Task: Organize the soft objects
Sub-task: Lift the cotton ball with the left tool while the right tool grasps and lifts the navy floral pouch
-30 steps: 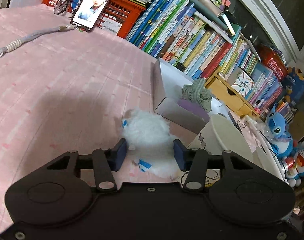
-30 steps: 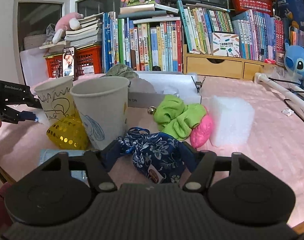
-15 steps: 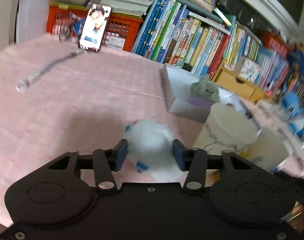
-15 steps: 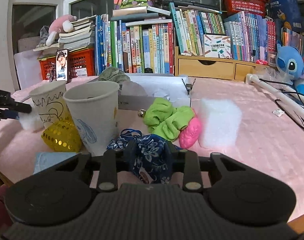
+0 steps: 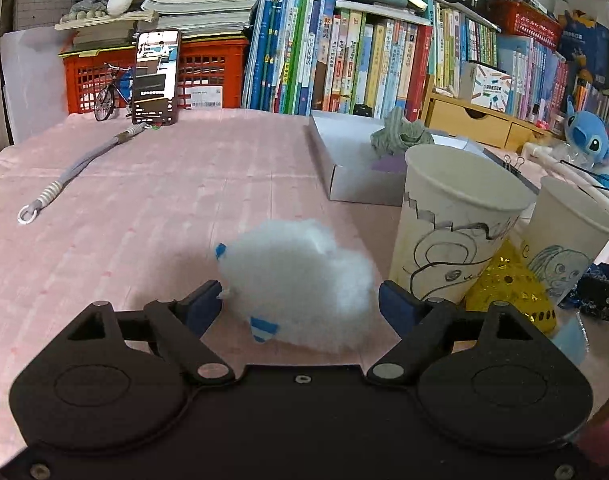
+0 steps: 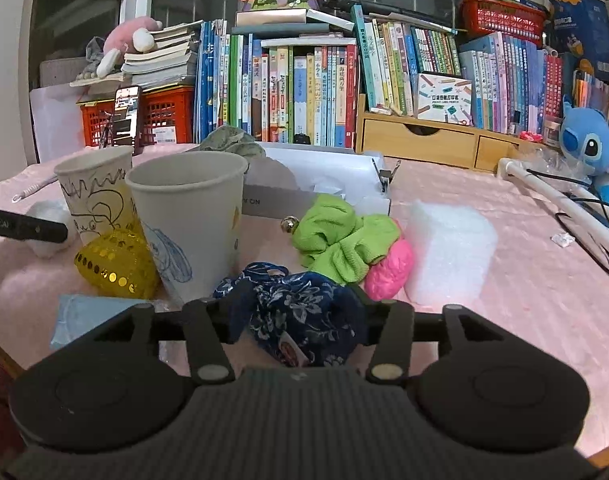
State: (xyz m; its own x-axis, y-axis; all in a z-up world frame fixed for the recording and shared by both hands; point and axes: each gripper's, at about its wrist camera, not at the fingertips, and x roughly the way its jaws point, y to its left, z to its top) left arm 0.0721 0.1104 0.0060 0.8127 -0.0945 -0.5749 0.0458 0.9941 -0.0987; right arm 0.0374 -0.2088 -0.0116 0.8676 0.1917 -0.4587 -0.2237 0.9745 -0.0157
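Fluff ball (image 5: 300,280): on pink cloth (image 5: 144,208) beside cup (image 5: 452,232), between spread jaws of left gripper (image 5: 300,304). Probably near weightless, squashy; pinch mid-body. Pouch (image 6: 304,316): soft fabric, seemingly clenched in right gripper (image 6: 300,312), contact partly hidden.

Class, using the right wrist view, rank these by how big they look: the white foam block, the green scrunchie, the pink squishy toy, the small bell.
1. white foam block
2. green scrunchie, nearly the same, so unsure
3. pink squishy toy
4. small bell
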